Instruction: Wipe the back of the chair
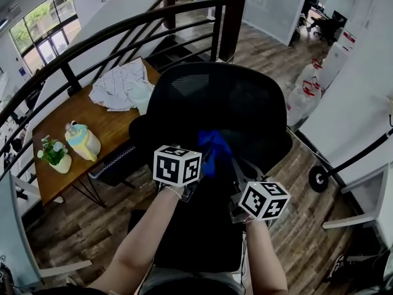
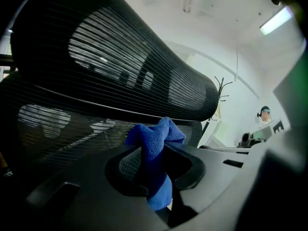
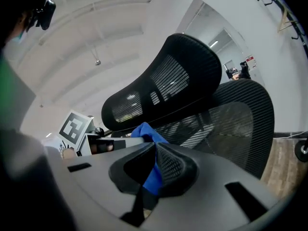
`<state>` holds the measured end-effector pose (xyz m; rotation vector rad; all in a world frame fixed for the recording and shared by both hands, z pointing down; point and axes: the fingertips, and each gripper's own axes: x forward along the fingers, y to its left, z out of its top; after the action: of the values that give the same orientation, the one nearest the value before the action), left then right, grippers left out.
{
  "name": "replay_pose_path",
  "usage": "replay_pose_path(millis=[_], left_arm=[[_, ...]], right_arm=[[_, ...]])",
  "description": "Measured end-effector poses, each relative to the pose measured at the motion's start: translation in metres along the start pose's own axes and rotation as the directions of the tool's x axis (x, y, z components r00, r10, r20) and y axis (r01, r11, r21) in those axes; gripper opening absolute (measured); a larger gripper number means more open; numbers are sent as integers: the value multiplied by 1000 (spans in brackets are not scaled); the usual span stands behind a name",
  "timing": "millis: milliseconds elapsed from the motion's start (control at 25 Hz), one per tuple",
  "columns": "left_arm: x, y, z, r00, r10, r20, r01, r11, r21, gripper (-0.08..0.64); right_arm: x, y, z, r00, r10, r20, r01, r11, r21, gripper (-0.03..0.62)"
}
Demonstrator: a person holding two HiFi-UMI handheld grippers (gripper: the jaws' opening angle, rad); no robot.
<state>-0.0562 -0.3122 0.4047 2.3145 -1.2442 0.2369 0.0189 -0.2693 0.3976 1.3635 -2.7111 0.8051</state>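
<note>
A black mesh office chair (image 1: 212,226) with a curved, ribbed headrest (image 1: 227,103) fills the middle of the head view, its weave fine and see-through where light passes in the two gripper views. A blue microfibre cloth (image 1: 214,149), soft and bunched into folds, sits at the rear of the chair just below the headrest. The left tool (image 2: 154,165) is clamped on one part of the cloth, a tuft standing above its dark padded jaws and a flap hanging beneath; the right tool (image 3: 154,170) pinches another fold of it between its textured pads. To the left stands a brown wooden worktop (image 1: 107,128) carrying a crumpled white checked fabric (image 1: 126,85), a rounded pastel blue-and-cream pot with a lid (image 1: 83,141), and a small white planter (image 1: 61,163) holding a green plant with pale flowers. Pale plastic water jugs with red caps (image 1: 304,97) stand on the grey-brown plank floor (image 1: 307,226), and a black curved railing (image 1: 123,29) runs behind the worktop
</note>
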Motion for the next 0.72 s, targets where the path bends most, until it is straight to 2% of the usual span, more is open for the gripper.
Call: replay_pose_path(millis=[320, 720], left_arm=[[-44, 50, 1, 996, 76, 44, -74, 996, -42, 86], [-98, 108, -2, 978, 195, 75, -187, 978, -97, 86]], right_arm=[[35, 46, -17, 996, 81, -35, -82, 997, -10, 29], [64, 94, -43, 984, 161, -78, -162, 987, 2, 29]])
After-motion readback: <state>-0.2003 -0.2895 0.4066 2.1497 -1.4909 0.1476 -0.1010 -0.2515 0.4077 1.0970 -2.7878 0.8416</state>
